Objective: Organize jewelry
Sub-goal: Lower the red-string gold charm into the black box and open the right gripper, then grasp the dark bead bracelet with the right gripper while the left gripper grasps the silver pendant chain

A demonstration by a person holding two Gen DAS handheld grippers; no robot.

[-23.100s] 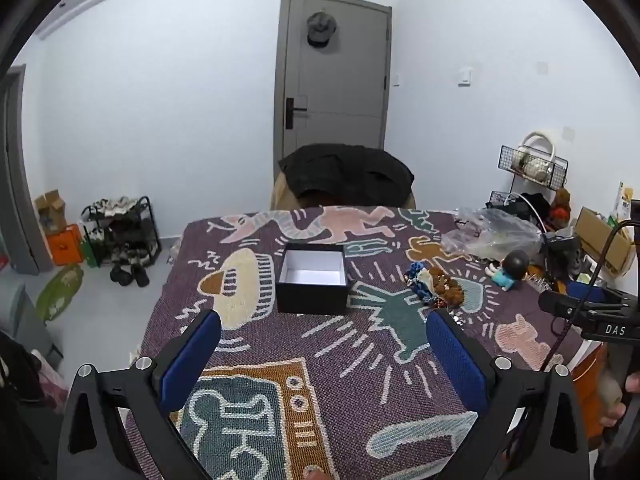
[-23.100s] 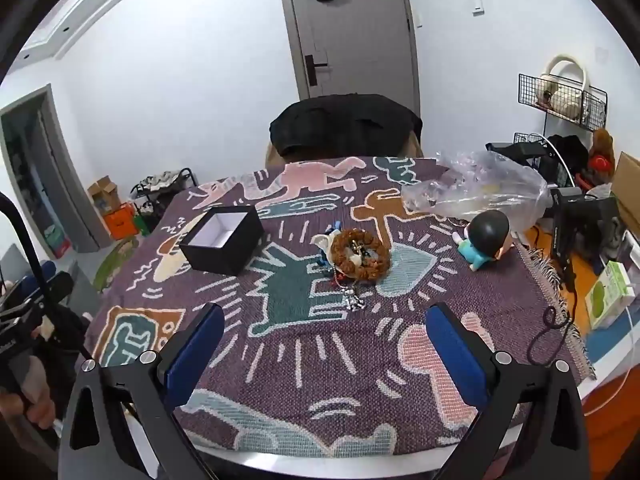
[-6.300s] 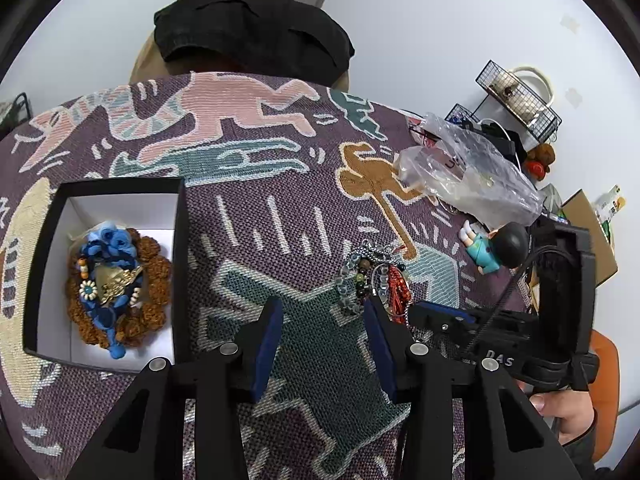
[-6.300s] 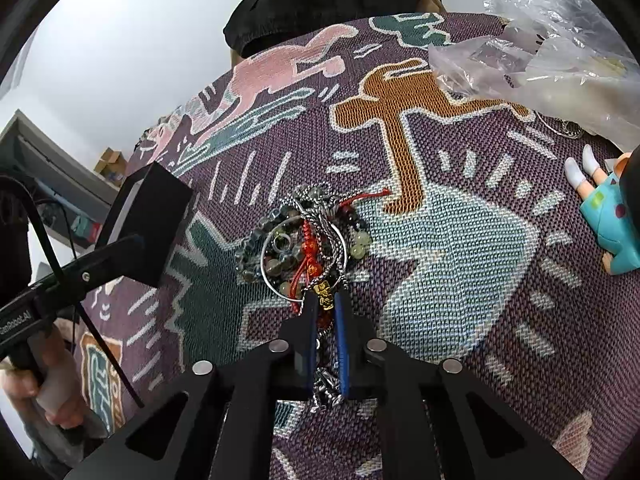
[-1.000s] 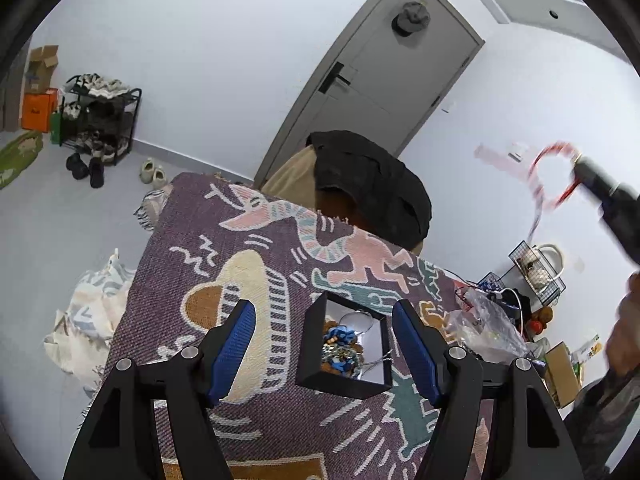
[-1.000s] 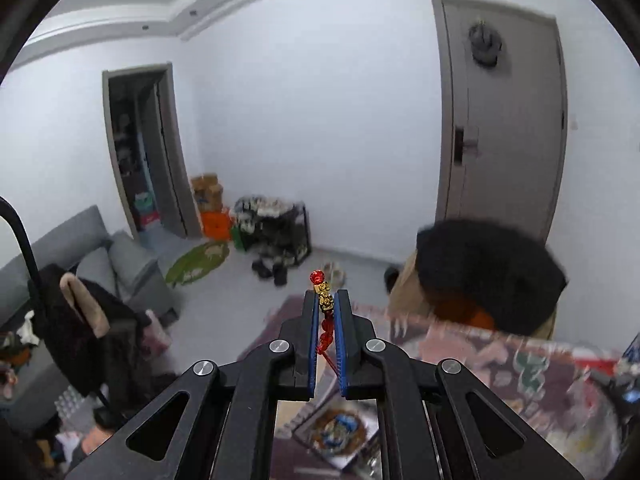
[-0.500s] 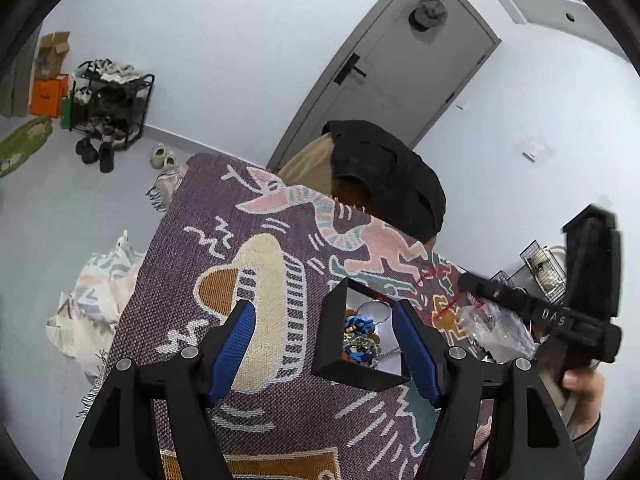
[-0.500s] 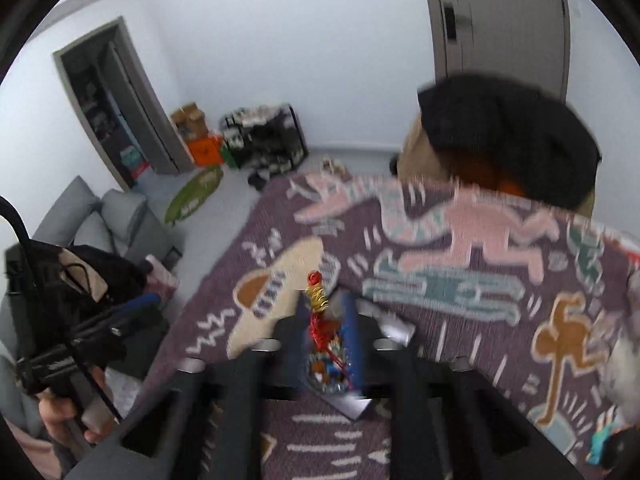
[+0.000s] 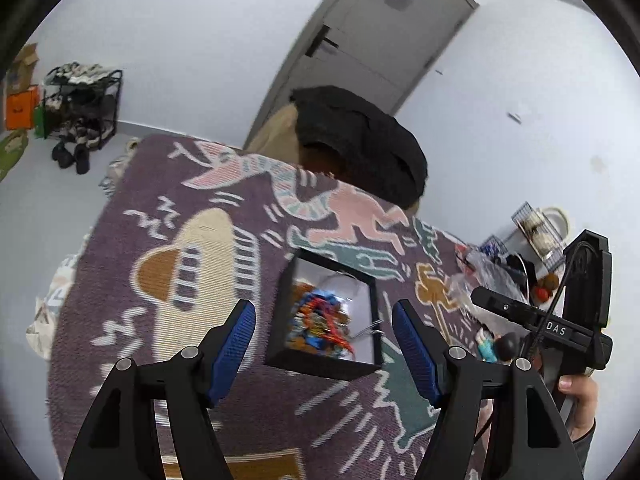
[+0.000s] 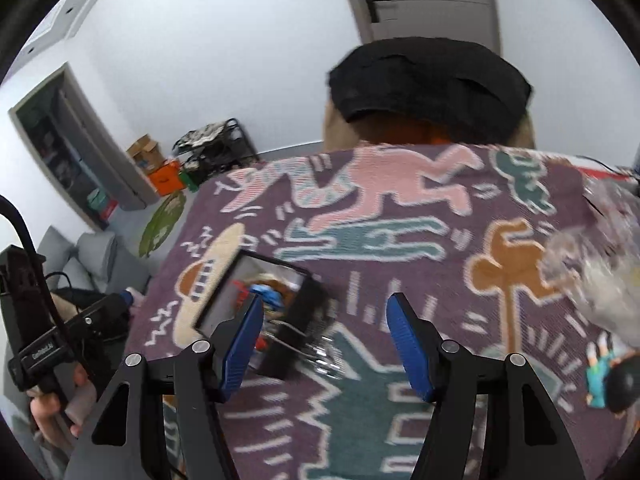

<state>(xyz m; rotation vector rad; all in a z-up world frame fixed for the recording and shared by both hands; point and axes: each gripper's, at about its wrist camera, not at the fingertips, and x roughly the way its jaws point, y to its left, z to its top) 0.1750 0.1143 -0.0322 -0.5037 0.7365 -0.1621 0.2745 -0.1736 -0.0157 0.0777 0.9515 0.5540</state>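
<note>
Jewelry [image 9: 320, 320] lies heaped in the open black box [image 9: 324, 362], a blurred tangle of blue, orange and red pieces against the white lining. Seen along the left gripper [image 9: 324, 352], the box sits straight ahead, framed between the two blue pads, which stand wide apart and hold nothing. The box's longer side runs away from this gripper and leans a little to the right. It rests on the patterned cloth [image 9: 200, 240] that covers the worktop, below and ahead of the pads, not touching them.

Further right, the right gripper [image 10: 324, 344] hangs over the cloth, its pads likewise spread and empty. From here the box [image 10: 280, 356] lies ahead and to the left, its near corner just behind the left pad, turned cornerwise to the fingers. A metal chain [image 10: 316, 350], blurred, appears to trail over that near wall onto the cloth between the pads. Whether it is part of the heap or a loose piece I cannot tell.

That chain is probably the next concern: it lies nearest the right gripper, which would have to go down and slightly left for it. The plastic bag [image 10: 600, 264] and doll figure [image 10: 612, 376] sit well off to the right.
</note>
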